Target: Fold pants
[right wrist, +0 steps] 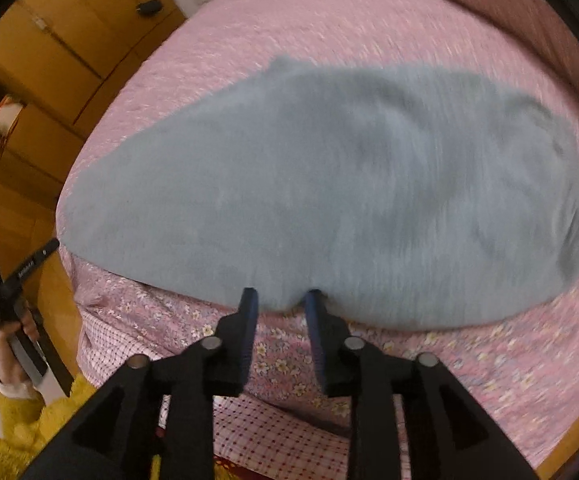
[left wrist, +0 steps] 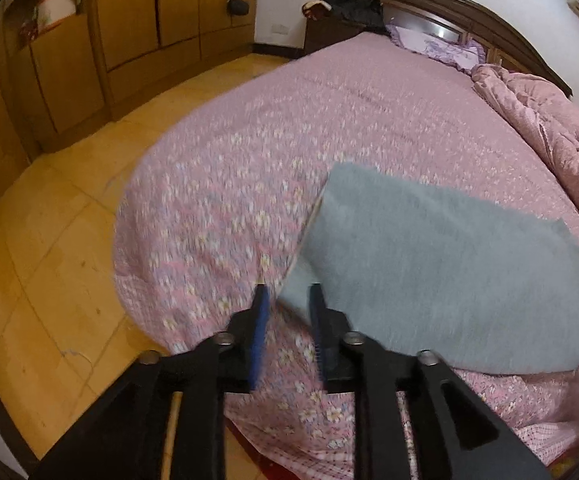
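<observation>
- Right now the pants (right wrist: 329,184) lie flat as a grey slab on the bed (left wrist: 329,120), near its foot edge, already folded into a compact shape by the look of it.
- From the right wrist view they fill the middle, widest from 9 to 3 o'clock; from the left wrist view they sit at 3 to 4 o'clock.
- Left gripper (left wrist: 287,294): jaws parted, nothing pinched; the cloth's near corner lies just beyond the tips, and whether it reaches between them cannot be told.
- Right gripper (right wrist: 279,298): jaws parted too, tips at the pants' near edge, where a small pucker shows; the pads do not seem to press on it.
- A hand (right wrist: 25,328) at 8 o'clock in the right view holds the other tool clear of the bed.
- Handling, as a judgement: soft, fuzzy fabric, light and limp. It will sag and drag on the quilted cover rather than slide, and loose layers may peel apart.
- Best hold: pinch through all layers at two corners of one short end, one claw each, then lift together and lay over.
- Both views are blurred, so seams and waistband cannot be made out.
</observation>
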Demonstrator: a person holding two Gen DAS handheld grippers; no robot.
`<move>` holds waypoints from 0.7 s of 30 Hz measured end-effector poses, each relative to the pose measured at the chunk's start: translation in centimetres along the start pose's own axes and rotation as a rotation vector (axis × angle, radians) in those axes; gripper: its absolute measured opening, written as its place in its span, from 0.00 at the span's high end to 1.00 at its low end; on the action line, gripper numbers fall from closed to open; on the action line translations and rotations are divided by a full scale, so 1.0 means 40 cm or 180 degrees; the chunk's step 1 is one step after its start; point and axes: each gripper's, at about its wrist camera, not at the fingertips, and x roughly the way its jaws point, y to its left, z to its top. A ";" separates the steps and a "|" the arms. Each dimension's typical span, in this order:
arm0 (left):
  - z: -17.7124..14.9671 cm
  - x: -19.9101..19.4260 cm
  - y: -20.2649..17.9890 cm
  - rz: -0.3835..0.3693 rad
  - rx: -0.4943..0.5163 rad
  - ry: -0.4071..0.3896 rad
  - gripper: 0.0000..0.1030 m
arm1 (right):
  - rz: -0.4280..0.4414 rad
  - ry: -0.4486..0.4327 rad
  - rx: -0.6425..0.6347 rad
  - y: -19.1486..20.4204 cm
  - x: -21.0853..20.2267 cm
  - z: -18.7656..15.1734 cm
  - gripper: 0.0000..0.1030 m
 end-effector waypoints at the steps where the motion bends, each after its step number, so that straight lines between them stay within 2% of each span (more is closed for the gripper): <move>1: 0.013 0.000 -0.003 -0.0008 0.0042 -0.0036 0.78 | -0.0019 -0.0038 -0.0069 -0.003 -0.016 0.004 0.68; 5: 0.075 0.034 -0.022 -0.0136 0.0133 -0.0071 0.78 | -0.0156 -0.0219 -0.0262 -0.003 -0.051 0.063 0.55; 8: 0.121 0.077 -0.044 -0.0299 0.0150 -0.0050 0.78 | -0.0294 -0.0369 -0.0336 -0.008 -0.063 0.119 0.51; 11: 0.153 0.123 -0.063 -0.0402 0.0188 0.0025 0.78 | -0.0423 -0.0460 -0.0415 -0.013 -0.048 0.188 0.51; 16: 0.173 0.178 -0.078 -0.0394 0.0198 0.0152 0.78 | -0.0524 -0.0486 -0.0559 -0.028 0.014 0.300 0.51; 19: 0.178 0.198 -0.079 -0.0423 0.0168 0.0198 0.78 | -0.0478 -0.0446 -0.0618 -0.025 0.056 0.356 0.51; 21: 0.177 0.211 -0.082 -0.0445 0.0141 0.0234 0.78 | -0.0334 -0.0393 -0.0664 -0.022 0.084 0.388 0.51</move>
